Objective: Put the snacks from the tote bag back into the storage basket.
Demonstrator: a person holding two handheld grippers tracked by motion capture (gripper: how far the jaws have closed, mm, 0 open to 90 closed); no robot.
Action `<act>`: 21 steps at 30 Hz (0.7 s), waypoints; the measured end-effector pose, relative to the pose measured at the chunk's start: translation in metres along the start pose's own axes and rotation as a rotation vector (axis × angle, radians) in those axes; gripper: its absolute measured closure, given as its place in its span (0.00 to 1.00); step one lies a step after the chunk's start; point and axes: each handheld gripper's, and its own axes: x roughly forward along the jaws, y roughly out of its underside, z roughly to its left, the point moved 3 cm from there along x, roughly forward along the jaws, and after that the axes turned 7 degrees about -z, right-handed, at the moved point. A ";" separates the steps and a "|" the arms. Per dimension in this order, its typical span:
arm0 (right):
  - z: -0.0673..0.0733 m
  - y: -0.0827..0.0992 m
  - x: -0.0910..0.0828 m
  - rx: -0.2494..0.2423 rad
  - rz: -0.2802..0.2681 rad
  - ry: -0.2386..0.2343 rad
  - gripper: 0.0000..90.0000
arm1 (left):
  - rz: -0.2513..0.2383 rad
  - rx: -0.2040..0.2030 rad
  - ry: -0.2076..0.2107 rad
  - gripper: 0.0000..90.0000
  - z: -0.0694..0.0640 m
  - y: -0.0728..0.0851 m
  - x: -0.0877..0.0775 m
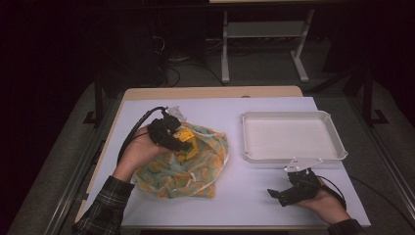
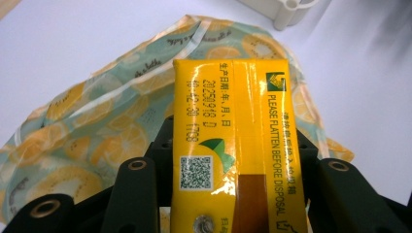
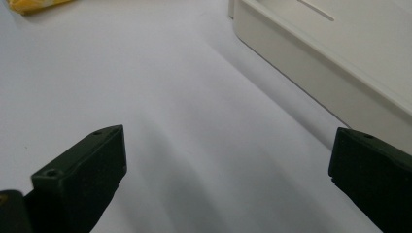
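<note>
Fingers on my left hand's tool are clamping a yellow drink carton from both sides, the black pads pressing on its flanks while its printed face is turning up toward the camera that rides on that tool. From the high view, my left gripper is holding the carton just above a lemon-print bag, which is lying crumpled on the left half of the desk. Whether the carton's lower end is touching the fabric, I cannot tell. My left hand is wrapping around the tool's body, and its black cable is looping away toward the desk's far left edge.

Over on the other side, my right gripper is resting low near the front right of the desk, cradled in my right hand. Its fingers are standing wide apart with nothing between them but bare white desk surface. They are pointing toward the left, along the near wall of a white tray, which is sitting just beyond them on the right half of the desk. In the right gripper view, the tray's side wall is running close beside the right-hand finger, not touching it.
</note>
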 end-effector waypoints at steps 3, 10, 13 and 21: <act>0.000 0.000 0.000 0.005 0.003 -0.006 0.00 | -0.009 0.007 0.004 0.59 -0.001 -0.005 -0.001; 0.000 0.000 0.000 0.010 0.017 -0.014 0.00 | -0.023 0.025 0.018 0.59 -0.004 -0.015 -0.001; 0.000 0.000 0.000 0.008 0.017 -0.014 0.00 | -0.027 0.034 0.023 0.59 -0.006 -0.020 -0.002; 0.000 0.000 0.000 0.006 0.017 -0.015 0.00 | -0.050 0.054 0.036 0.59 -0.012 -0.034 0.001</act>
